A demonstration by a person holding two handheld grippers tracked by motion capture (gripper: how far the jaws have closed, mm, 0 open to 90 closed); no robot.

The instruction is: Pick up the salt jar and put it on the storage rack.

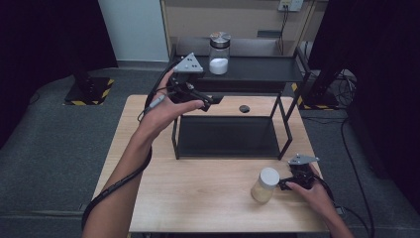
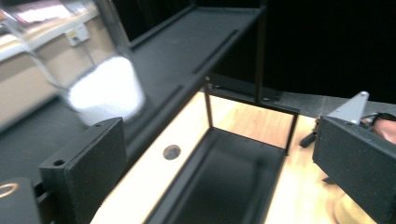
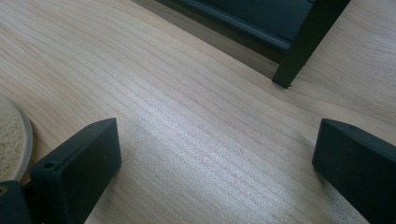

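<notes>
Glass jar [image 1: 219, 53] with a metal lid, about one-third full of white powder, upright on the top shelf of the black two-tier rack [image 1: 257, 74]; in the left gripper view the jar [image 2: 93, 70] is blurred and cut off at the top edge, so its lid cannot be made out there. Second jar [image 1: 265, 185], white-lidded and holding a pale beige granular fill, upright on the wooden table [image 1: 198, 198] in front of the rack; in the right gripper view only a sliver of it [image 3: 11, 140] enters at the left edge. Left gripper [image 1: 210, 100], jaws spread wide with nothing between them, is raised at the left end of the top shelf, the glass jar just beyond it and clear of its pads. Right gripper [image 1: 283, 185], jaws likewise apart and empty, rests low over the table just beside the beige jar, not enclosing it.
</notes>
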